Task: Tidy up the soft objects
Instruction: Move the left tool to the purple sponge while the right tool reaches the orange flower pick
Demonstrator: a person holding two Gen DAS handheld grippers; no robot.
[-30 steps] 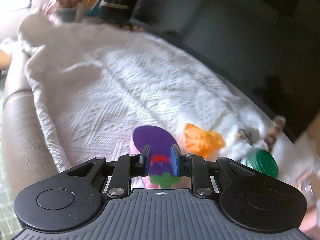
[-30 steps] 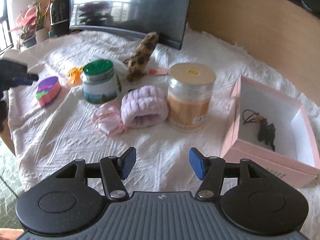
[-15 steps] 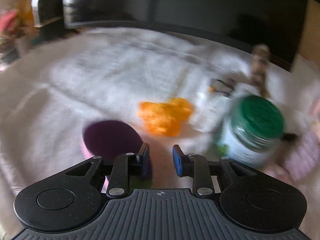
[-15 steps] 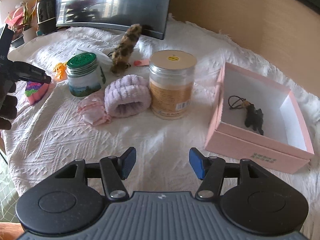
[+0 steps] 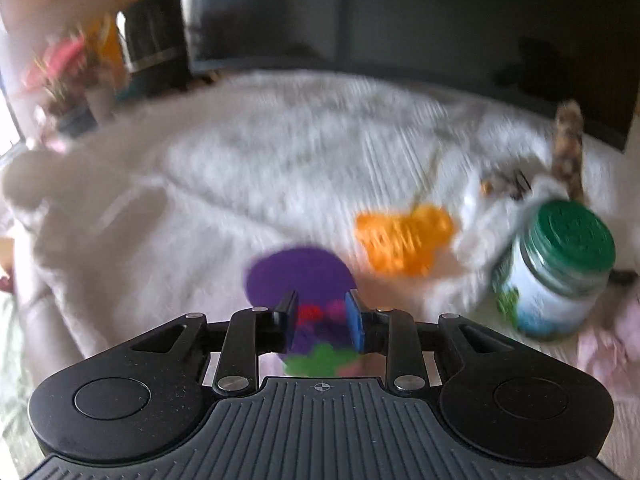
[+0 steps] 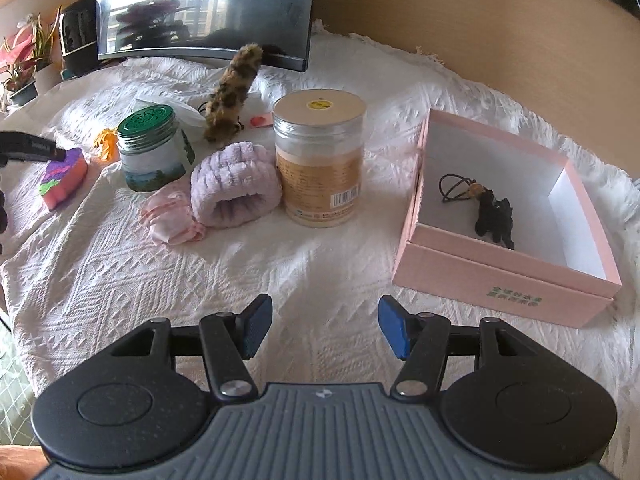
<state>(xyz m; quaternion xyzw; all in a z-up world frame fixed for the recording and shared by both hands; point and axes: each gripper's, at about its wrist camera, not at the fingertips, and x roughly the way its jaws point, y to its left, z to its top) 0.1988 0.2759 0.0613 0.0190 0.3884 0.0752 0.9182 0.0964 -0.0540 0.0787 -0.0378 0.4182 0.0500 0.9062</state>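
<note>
The purple sponge (image 5: 304, 280), a soft pad with red and green patches and a pink underside, is seen between the fingers of the left gripper (image 5: 320, 316), whose jaws are drawn close about its near end; whether it is truly pinched or only straddled cannot be told through the blur of that view. From the right wrist view the same sponge (image 6: 64, 176) is shown at the left edge of the white cloth (image 6: 320, 264), apparently resting on it or only just raised. The right gripper (image 6: 320, 328) is held with its jaws wide apart and nothing between them, low over bare cloth in front of the pink box (image 6: 500, 276), where a dark hair tie already lies. An orange knitted piece (image 5: 404, 240) is found just beside the sponge, and a green-lidded jar (image 5: 560, 268) stands near on the right. The likely risk is judged to be a weak hold: a compressible pad gripped near one end may sag, twist or slip out during carrying. A sweep towards the box could also knock the jar, or the larger beige-lidded jar (image 6: 320, 156), since both stand between sponge and box.
</note>
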